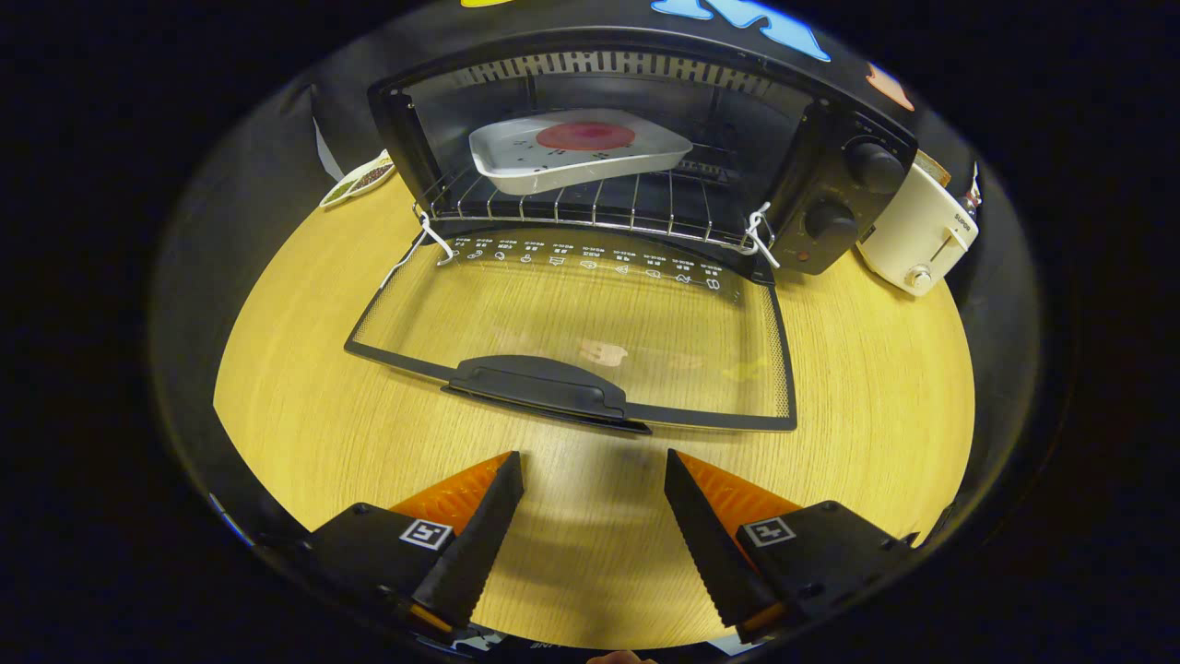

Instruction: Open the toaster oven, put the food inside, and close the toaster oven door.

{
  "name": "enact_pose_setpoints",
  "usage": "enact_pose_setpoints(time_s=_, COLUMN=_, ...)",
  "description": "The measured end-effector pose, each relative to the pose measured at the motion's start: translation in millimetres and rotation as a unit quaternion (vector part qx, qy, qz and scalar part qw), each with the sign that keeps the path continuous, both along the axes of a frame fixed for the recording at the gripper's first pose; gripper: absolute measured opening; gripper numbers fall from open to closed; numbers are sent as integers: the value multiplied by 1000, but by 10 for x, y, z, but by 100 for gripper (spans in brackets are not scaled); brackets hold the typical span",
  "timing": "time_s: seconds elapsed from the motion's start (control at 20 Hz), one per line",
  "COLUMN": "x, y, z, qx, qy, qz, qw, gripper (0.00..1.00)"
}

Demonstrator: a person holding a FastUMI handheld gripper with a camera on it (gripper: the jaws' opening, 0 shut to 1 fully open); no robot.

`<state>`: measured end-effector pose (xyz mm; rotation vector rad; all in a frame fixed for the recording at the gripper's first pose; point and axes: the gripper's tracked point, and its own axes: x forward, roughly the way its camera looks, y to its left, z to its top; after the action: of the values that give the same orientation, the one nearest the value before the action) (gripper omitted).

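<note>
The wooden surface (876, 406) carries the toaster oven (636, 148) at twelve o'clock, its glass door (590, 323) lying flat open. A white plate (576, 148) with red food (585, 136) sits on its rack. The gripper (595, 516) hangs apart, empty, short of the door handle (544, 387).

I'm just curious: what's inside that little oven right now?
On the wire rack inside the toaster oven sits a white tray with a round red food item. The door lies open; the gripper is open, holding nothing.
</note>
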<state>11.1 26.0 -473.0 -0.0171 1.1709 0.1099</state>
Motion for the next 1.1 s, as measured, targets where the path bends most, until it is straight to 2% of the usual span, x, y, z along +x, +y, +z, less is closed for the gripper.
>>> enact_pose_setpoints(time_s=0.7, x=237, y=8, z=11, qx=5, qy=-16, qz=-21, qw=1000, gripper=98)
enact_pose_setpoints(time_s=0.9, x=236, y=10, z=217, qx=0, qy=-44, qz=-2, qw=999, gripper=98)
enact_pose_setpoints(time_s=1.1, x=277, y=67, z=528, qx=11, qy=-99, qz=13, qw=995, gripper=98)
